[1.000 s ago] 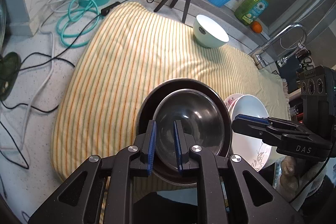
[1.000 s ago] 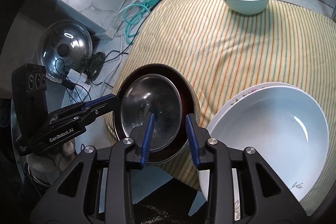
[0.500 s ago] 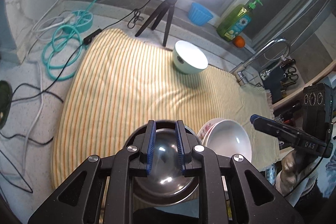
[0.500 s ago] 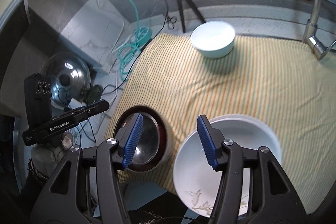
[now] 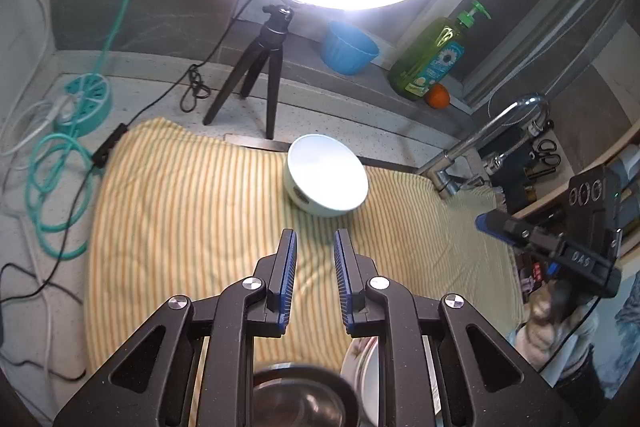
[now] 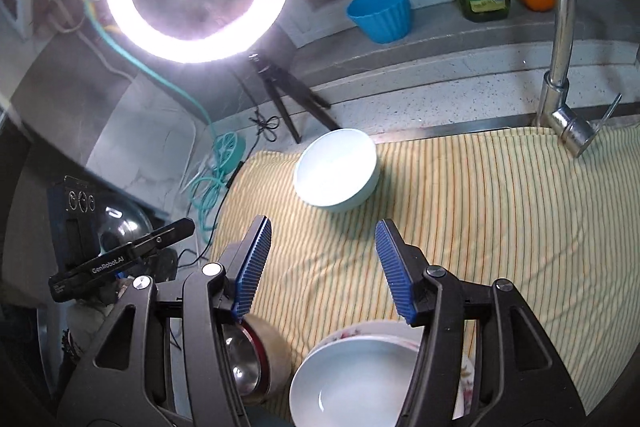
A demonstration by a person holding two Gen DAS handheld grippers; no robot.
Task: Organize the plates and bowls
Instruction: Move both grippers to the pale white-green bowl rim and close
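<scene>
While both grippers are held above the near edge of the striped cloth [image 5: 192, 211], nothing is gripped by either. A pale bowl [image 5: 326, 180] is seen alone on the far part of the cloth, straight ahead of the claws and well apart from them; by appearance it lies nearer the left gripper [image 5: 315, 255], whose jaws are drawn narrow with only cloth behind the gap. The right gripper [image 6: 323, 259] is set moderately wide and empty. Below it, at the near edge, a white bowl [image 6: 352, 379] is nested on a flowered plate [image 6: 466, 375], beside a steel bowl [image 6: 240, 363] inside a dark-rimmed one. "GenRobot.AI" is read on the left unit, "DAS" on the right.
</scene>
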